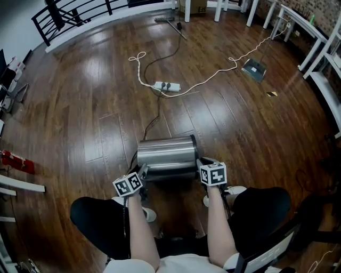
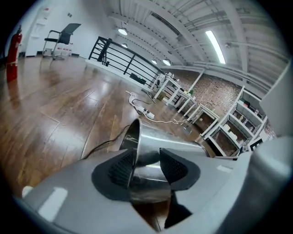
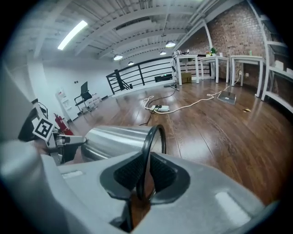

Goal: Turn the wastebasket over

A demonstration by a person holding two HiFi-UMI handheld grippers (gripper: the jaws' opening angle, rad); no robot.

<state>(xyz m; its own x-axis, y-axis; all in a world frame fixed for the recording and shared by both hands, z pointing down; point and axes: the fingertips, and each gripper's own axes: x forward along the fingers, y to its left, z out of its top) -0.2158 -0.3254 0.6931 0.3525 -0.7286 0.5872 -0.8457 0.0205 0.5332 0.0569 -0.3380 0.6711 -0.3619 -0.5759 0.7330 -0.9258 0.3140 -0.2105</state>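
A stainless steel wastebasket (image 1: 165,154) lies on its side on the wooden floor, just in front of the person's knees. My left gripper (image 1: 143,173) is at its left end. In the left gripper view the jaws (image 2: 145,167) straddle the metal end rim of the wastebasket (image 2: 174,146); one pad lies against the edge and a gap shows at the other. My right gripper (image 1: 201,162) is at the right end. In the right gripper view it (image 3: 145,176) is shut on the thin black rim ring (image 3: 153,137) of the wastebasket (image 3: 114,137).
A black cable (image 1: 154,120) runs from the wastebasket toward a white power strip (image 1: 167,86) with a looping white cord. A grey flat object (image 1: 254,69) lies at the far right. White tables (image 1: 319,48) line the right side, a railing (image 1: 69,16) the back left, a red extinguisher (image 1: 16,161) the left.
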